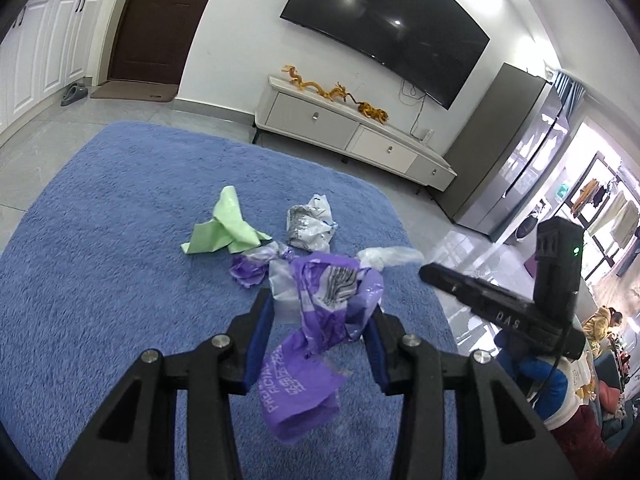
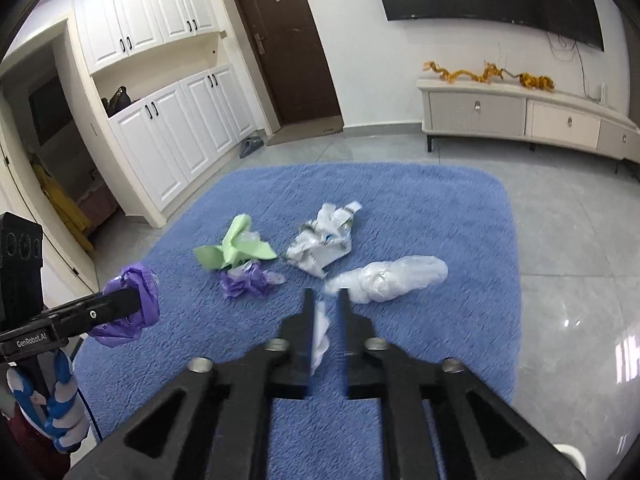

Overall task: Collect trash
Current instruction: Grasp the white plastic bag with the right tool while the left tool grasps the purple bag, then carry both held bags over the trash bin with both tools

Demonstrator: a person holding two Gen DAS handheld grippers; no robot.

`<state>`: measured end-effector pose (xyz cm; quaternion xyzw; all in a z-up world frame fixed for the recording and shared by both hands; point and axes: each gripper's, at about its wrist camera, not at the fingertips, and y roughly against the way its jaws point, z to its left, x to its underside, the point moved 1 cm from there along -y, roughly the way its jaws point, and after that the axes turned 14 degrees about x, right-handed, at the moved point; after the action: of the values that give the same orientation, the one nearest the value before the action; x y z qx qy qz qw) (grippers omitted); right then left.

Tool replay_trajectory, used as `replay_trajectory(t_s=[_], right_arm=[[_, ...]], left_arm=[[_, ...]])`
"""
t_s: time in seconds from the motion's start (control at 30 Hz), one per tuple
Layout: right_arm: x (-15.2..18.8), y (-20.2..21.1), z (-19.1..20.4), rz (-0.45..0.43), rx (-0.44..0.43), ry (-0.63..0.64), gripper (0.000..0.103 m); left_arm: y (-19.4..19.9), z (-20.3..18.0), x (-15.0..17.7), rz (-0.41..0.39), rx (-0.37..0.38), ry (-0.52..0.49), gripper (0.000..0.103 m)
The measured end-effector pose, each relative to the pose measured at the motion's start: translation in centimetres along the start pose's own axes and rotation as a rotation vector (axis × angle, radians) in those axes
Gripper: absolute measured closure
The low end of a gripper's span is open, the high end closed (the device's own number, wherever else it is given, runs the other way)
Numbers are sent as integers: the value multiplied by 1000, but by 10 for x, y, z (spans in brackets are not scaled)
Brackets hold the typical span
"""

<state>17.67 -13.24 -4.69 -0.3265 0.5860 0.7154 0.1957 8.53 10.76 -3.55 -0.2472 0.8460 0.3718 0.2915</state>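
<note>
In the left wrist view my left gripper (image 1: pixel 320 304) is shut on a purple plastic bag (image 1: pixel 316 332) that hangs between its blue pads above the blue rug (image 1: pixel 100 240). The right wrist view shows the same gripper (image 2: pixel 132 302) at the left, side on, with the purple bag (image 2: pixel 138 296) bunched at its tip. My right gripper (image 2: pixel 325 294) stands nearly closed, with a thin white tail of a clear plastic bag (image 2: pixel 392 276) pinched between its jaws. On the rug lie a green sheet (image 2: pixel 236 244), a white printed bag (image 2: pixel 324 240) and a small purple wrapper (image 2: pixel 248 282).
Grey tiled floor surrounds the rug. A low TV cabinet (image 2: pixel 520 112) with gold dragon ornaments runs along the far wall, under a wall TV. White cupboards (image 2: pixel 172 136), a dark door and slippers stand left; a steel fridge (image 1: pixel 512 160) right. A person (image 1: pixel 608 320) sits far right.
</note>
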Motion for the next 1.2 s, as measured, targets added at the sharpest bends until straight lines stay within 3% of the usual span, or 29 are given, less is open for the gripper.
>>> replay_trajectory(t_s=[0.03, 0.07, 0.4, 0.43, 0.47, 0.57, 0.93, 1.2], right_arm=[[4, -4, 3, 15, -9, 0, 72], [8, -7, 5, 26, -14, 0, 70], [38, -62, 21, 150, -12, -41, 70], [40, -64, 22, 154, -18, -42, 71], [42, -65, 24, 153, -23, -42, 80], [44, -56, 25, 137, -33, -43, 84], [62, 41, -16, -3, -39, -141, 86], [103, 135, -87, -121, 108, -245, 86]], left_arm=[[1, 1, 1, 1, -2, 2, 62], [1, 3, 2, 2, -2, 7, 62], [14, 16, 18, 13, -31, 20, 62], [15, 17, 19, 13, -34, 22, 62], [17, 18, 19, 12, -38, 23, 62], [23, 16, 21, 5, -42, 26, 62], [43, -26, 17, -22, -31, -41, 62], [30, -90, 17, 15, 40, -113, 62]])
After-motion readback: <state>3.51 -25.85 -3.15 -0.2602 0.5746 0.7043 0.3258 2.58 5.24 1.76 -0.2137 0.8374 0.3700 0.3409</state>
